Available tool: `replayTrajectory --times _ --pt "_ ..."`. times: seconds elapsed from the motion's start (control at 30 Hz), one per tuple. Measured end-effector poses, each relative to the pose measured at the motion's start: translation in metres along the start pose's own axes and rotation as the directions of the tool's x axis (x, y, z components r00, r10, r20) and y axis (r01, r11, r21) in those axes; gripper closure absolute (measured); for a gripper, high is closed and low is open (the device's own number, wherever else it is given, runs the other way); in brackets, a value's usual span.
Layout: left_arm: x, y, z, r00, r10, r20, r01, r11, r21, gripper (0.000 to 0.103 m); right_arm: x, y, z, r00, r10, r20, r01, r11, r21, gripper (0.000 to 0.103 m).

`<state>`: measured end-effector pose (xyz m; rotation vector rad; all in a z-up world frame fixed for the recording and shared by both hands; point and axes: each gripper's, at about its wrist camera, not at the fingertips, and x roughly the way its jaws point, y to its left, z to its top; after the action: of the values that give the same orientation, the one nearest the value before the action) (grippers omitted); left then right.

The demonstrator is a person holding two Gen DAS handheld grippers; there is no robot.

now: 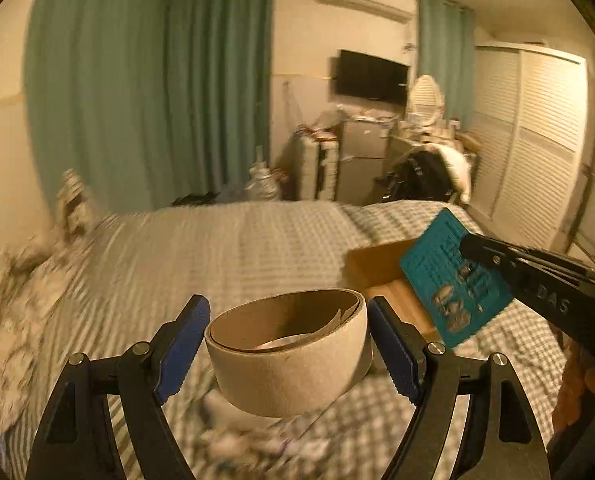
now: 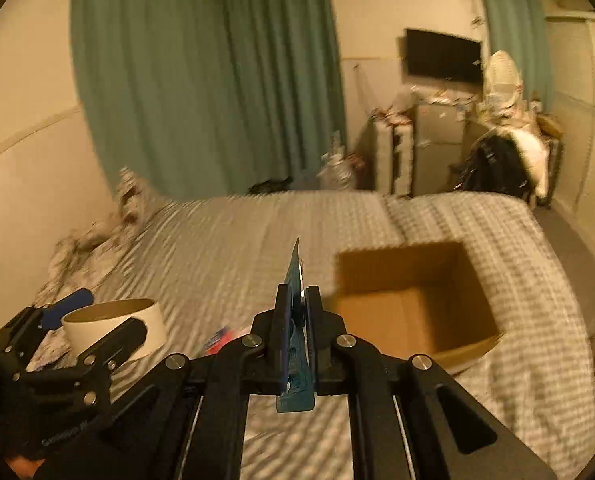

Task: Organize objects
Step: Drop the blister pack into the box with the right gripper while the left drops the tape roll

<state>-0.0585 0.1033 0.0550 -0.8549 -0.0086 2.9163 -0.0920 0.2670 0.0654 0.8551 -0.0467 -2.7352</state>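
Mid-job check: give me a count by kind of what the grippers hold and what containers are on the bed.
Tape rolls: 1, the tape roll held in the left gripper
Teal flat packets: 1, the teal packet clamped in the right gripper
Cardboard boxes: 1, the open cardboard box on the bed
Total: 3

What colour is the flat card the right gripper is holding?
Teal blue card, seen best in the left wrist view.

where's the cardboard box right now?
The cardboard box sits open on the bed, ahead and right of the right tool, which grips a blue card. In the left wrist view it is partly hidden behind that card.
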Motion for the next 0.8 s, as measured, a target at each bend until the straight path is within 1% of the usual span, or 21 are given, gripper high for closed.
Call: replayTrajectory --times 0.13,0.27,0.37,0.5,0.53,0.67,0.7,0.73,0.77,0.8 --pt "0.035 -0.038 0.026 0.998 -0.069 0.012 0.068 0.997 0.029 0.02 0.01 -0.04 0.025 0.997 -0.079 0.016 0.078 0.997 0.001 0.097" --pt "0.084 -0.068 0.032 0.993 -0.113 -0.023 0.114 0.991 0.063 0.02 0.037 -0.088 0.034 0.992 -0.127 -0.009 0.128 0.991 0.039 0.097" --pt "0.124 -0.084 0.025 0.991 -0.119 -0.065 0.124 0.989 0.083 0.02 0.066 -0.117 0.029 0.986 -0.16 -0.046 0.162 0.985 0.058 0.097" --pt "0.169 -0.094 0.013 0.983 -0.145 -0.116 0.154 0.985 0.073 0.02 0.106 -0.143 0.015 0.981 -0.168 -0.098 0.176 0.981 0.08 0.096" --pt "0.173 -0.098 0.011 0.982 -0.148 -0.121 0.158 0.984 0.077 0.02 0.114 -0.148 0.012 0.979 -0.172 -0.109 0.181 0.98 0.086 0.096" --pt "0.192 -0.108 0.009 0.975 -0.164 -0.151 0.18 0.979 0.096 0.017 0.119 -0.162 -0.002 0.978 -0.177 -0.115 0.19 0.976 0.111 0.096" --pt "0.195 -0.11 0.011 0.972 -0.173 -0.161 0.19 0.977 0.098 0.013 0.117 -0.164 -0.003 0.977 -0.182 -0.111 0.195 0.974 0.114 0.093" --pt "0.193 -0.11 0.01 0.971 -0.175 -0.164 0.193 0.976 0.098 0.009 0.114 -0.165 -0.002 0.976 -0.192 -0.102 0.203 0.972 0.12 0.086" --pt "0.19 -0.111 0.011 0.972 -0.174 -0.161 0.191 0.977 0.098 0.003 0.112 -0.166 -0.002 0.975 -0.198 -0.098 0.209 0.97 0.121 0.063" --pt "0.186 -0.111 0.013 0.974 -0.169 -0.151 0.185 0.978 0.1 0.002 0.107 -0.167 0.0 0.974 -0.207 -0.087 0.217 0.968 0.123 0.046"
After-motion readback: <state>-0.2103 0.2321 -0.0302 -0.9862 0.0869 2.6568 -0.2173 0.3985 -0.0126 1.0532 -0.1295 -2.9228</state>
